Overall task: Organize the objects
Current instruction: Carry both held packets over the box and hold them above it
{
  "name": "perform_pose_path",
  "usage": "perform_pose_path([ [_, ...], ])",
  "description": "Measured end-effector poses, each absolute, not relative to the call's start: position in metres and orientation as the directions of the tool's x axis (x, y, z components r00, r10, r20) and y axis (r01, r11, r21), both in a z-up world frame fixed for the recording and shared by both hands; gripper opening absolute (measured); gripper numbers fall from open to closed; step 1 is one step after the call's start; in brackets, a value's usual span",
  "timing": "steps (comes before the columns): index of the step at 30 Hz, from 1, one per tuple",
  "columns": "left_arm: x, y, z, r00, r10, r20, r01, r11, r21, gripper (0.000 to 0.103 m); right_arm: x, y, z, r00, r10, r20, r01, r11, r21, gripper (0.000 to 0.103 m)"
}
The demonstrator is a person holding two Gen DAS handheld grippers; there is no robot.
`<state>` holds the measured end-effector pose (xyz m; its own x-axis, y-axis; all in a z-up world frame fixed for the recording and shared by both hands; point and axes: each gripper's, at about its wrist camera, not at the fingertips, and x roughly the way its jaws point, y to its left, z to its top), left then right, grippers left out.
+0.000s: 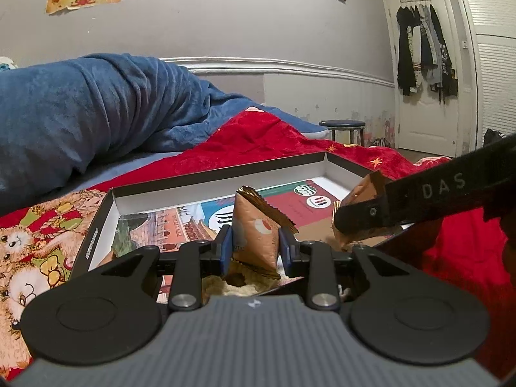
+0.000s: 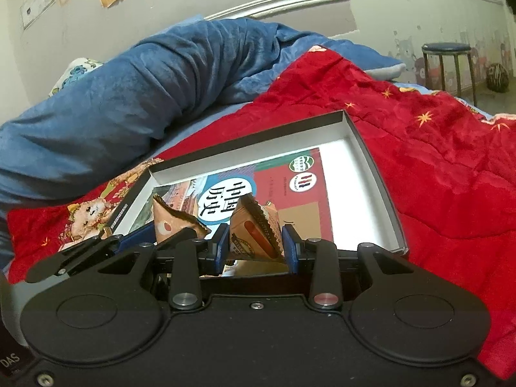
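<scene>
My left gripper [image 1: 255, 249] is shut on a tan snack packet [image 1: 256, 229] with a red dot, held upright over the near part of a shallow black-rimmed box [image 1: 219, 172]. My right gripper [image 2: 255, 249] is shut on a second tan snack packet [image 2: 254, 232] with a red stripe, over the same box [image 2: 371, 161]. In the left wrist view the right gripper [image 1: 361, 217] enters from the right with its packet [image 1: 364, 190]. In the right wrist view the left gripper [image 2: 142, 238] shows at the left with its packet [image 2: 171, 222]. A colourful book [image 2: 290, 187] lies flat inside the box.
The box rests on a red quilt [image 2: 435, 148] on a bed, with a cartoon-print cloth [image 1: 35, 235] to its left. A rolled blue blanket [image 1: 96, 113] lies behind. A stool [image 1: 343, 129] and a door hung with clothes [image 1: 422, 48] stand beyond.
</scene>
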<state>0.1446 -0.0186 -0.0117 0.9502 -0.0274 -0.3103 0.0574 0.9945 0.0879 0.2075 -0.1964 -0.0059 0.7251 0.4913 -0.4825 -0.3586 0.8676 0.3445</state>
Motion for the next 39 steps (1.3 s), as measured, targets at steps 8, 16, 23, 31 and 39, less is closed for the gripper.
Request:
perform_pose_path([
  [8,0.1444,-0.0188,-0.0125,0.948,-0.034,-0.315,0.063,0.994,0.085,0.036,0.2127,-0.1888,-0.0092,0.703,0.524,-0.480,-0.389,0.849,0.357,0.034],
  [16,0.1435,-0.0204,-0.0125,0.950,-0.026,-0.311,0.058,0.994,0.094,0.039,0.2127,-0.1894,-0.0083,0.697,0.529,-0.484,-0.394,0.847,0.357,0.034],
  [23,0.1446,-0.0185,-0.0123,0.950,-0.023,-0.311,0.055,0.994,0.092,0.040,0.2141,-0.1921,-0.0085,0.696,0.534,-0.480,-0.388,0.842,0.374,0.034],
  [31,0.1443,-0.0175,-0.0127,0.951,-0.024,-0.310,0.055,0.994,0.090,0.040,0.2144,-0.1925,-0.0089,0.698,0.532,-0.478,-0.386,0.843,0.375,0.034],
  [39,0.1435,-0.0182,-0.0121,0.952,-0.024,-0.306,0.055,0.994,0.093,0.040,0.2137,-0.1929,-0.0095,0.699,0.532,-0.478,-0.379,0.842,0.383,0.035],
])
